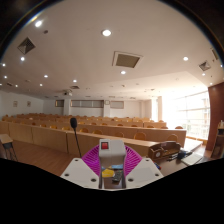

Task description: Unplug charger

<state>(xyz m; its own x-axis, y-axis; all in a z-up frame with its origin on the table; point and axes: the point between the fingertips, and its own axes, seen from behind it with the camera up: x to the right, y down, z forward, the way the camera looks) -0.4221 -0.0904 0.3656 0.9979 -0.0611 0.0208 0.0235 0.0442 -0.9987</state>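
Note:
A grey-white charger block (112, 153) with a small red mark on its top face stands between my fingers. The magenta pads (91, 158) press on it from both sides. My gripper (112, 166) is shut on the charger and holds it up in the air, facing out over a lecture hall. A small yellow part and dark prongs (108, 178) show at the charger's near end. No socket or power strip is in view.
Rows of long wooden desks (50, 134) fill the hall beyond the fingers. A black microphone (73, 124) stands on the nearest desk. A chair (165, 151) is at the right. Bright windows (190, 110) line the right wall.

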